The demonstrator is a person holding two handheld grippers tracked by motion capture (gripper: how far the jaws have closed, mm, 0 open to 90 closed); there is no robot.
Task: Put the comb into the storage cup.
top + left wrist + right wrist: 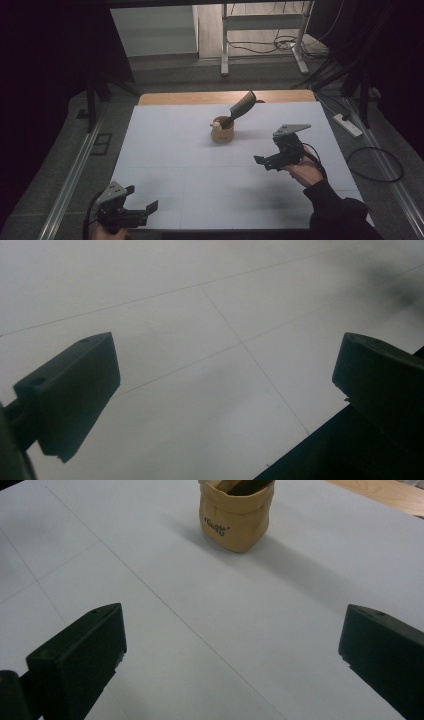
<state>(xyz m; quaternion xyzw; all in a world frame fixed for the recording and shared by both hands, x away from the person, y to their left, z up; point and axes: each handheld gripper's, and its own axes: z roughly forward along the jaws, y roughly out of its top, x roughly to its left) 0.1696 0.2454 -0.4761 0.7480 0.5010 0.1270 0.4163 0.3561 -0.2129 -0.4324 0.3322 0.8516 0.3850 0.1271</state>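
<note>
A small tan pouch (222, 131) stands upright on the white table mat (165, 150), past its middle. A dark comb-like tool (241, 107) sticks out of it, leaning up to the right. The pouch (235, 517) sits ahead in the right gripper view, well beyond the jaws. My right gripper (265, 161) hovers open to the right of the pouch, held by a hand in a dark sleeve, nothing between its jaws. My left gripper (142, 200) rests open at the mat's near left edge, also holding nothing, and its own view looks down on bare mat (210, 340).
A strip of wooden tabletop (200, 97) shows behind the mat. A white power strip (348, 125) and cables lie on the floor to the right. A metal frame (260, 35) stands beyond the table. Dark curtains flank both sides.
</note>
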